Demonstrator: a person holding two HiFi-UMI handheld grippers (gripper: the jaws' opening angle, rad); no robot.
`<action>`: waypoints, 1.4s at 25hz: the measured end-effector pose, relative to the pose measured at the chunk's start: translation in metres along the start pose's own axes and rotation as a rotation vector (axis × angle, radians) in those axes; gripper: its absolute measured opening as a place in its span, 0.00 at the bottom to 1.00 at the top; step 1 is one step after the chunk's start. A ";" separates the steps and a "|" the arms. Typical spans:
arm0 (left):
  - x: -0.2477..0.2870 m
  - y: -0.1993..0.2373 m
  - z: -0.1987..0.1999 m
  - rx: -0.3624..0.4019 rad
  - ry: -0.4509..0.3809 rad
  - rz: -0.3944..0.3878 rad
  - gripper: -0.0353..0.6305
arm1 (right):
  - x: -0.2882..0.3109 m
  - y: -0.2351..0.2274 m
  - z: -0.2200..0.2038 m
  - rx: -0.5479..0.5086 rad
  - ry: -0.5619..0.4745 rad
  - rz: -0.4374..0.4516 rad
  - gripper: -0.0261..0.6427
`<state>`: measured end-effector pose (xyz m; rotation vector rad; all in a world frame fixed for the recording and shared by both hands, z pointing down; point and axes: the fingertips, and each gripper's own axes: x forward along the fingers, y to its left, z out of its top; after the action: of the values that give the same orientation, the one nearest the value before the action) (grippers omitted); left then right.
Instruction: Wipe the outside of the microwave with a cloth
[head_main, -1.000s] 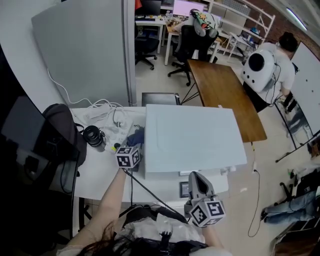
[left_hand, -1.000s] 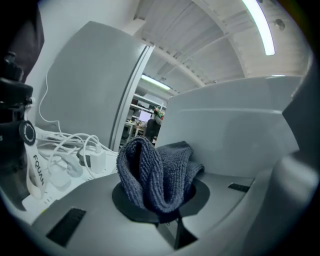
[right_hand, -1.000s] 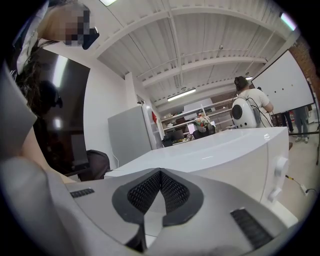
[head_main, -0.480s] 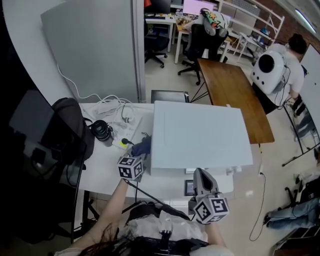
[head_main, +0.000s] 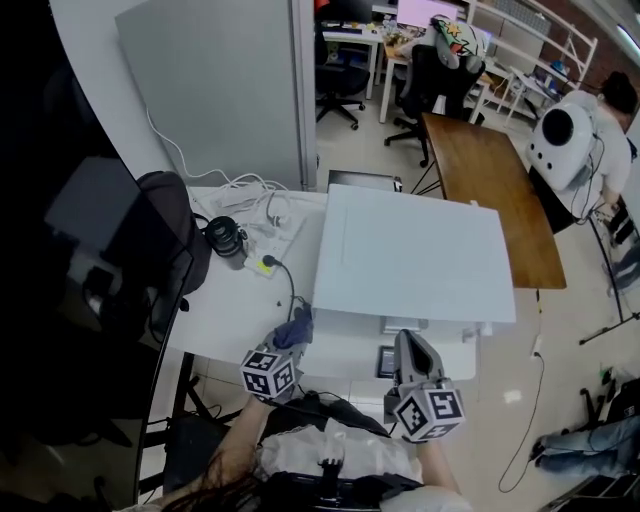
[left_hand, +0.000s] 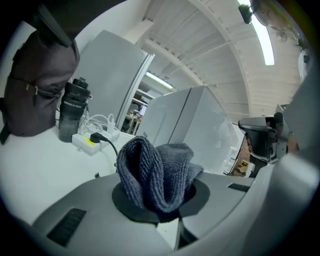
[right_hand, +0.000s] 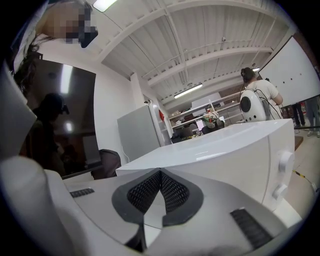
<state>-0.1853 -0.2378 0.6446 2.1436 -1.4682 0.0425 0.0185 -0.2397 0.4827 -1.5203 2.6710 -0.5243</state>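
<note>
Microwave (head_main: 415, 255) — 1 white unit on the table (head_main: 225, 310). Blue cloth (left_hand: 157, 172) is bunched in the clamped left tongs (head_main: 292, 338), near its left front corner. Right tongs (right_hand: 159, 176) are closed and empty. Advice: press the cloth flat and stroke evenly — avoid the black cable (head_main: 290, 285).

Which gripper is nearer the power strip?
Left. The left gripper, holding the cloth, sits just short of the power strip; the right gripper is farther right, before the microwave's front.
</note>
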 end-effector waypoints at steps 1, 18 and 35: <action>-0.002 -0.002 -0.001 -0.018 -0.009 0.011 0.13 | -0.002 0.001 0.000 0.001 0.000 0.009 0.07; -0.111 -0.093 0.064 0.090 -0.317 0.178 0.13 | -0.064 -0.021 -0.011 0.035 -0.032 0.004 0.07; -0.188 -0.201 0.035 0.164 -0.357 0.120 0.13 | -0.227 0.016 -0.031 -0.039 -0.142 -0.159 0.07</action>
<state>-0.0954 -0.0391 0.4729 2.2760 -1.8517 -0.1920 0.1190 -0.0330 0.4748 -1.7209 2.4836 -0.3561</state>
